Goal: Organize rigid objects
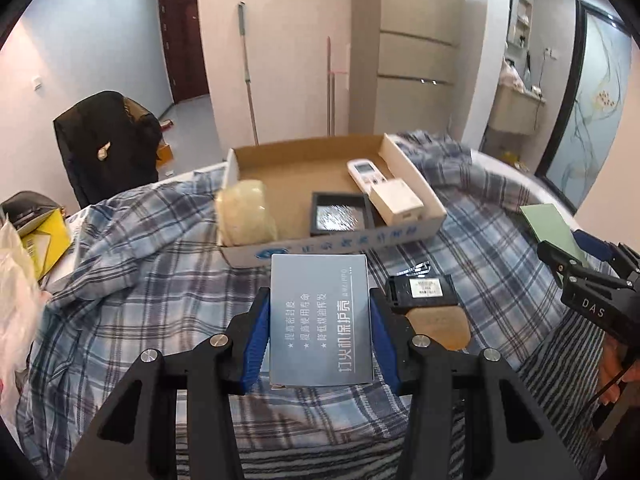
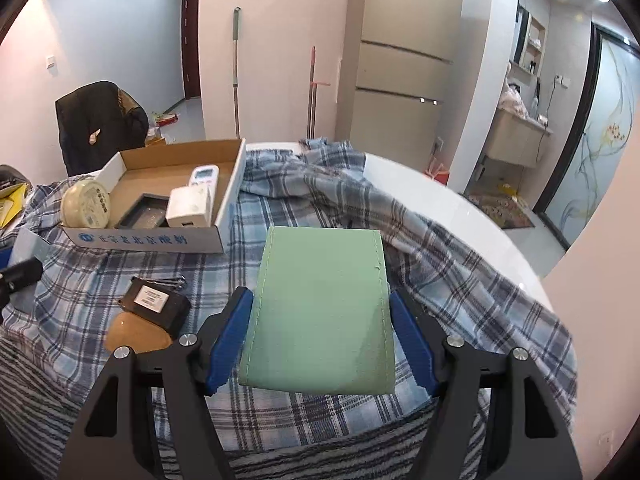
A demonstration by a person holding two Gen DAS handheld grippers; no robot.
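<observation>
Above the plaid-covered table's near edge, left wrist view: left gripper [image 1: 320, 328] pinches a grey box [image 1: 319, 316], stiff, probably light, gripped by its long sides. Right wrist view: right gripper [image 2: 320, 332] pinches a green case [image 2: 320, 312], stiff-looking, short of the cardboard tray [image 2: 152, 238]

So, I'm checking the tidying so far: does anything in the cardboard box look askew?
Yes. The round cream container stands on edge at the cardboard box corner, over its low wall, not flat inside. The remote and white box lie flat inside.
</observation>
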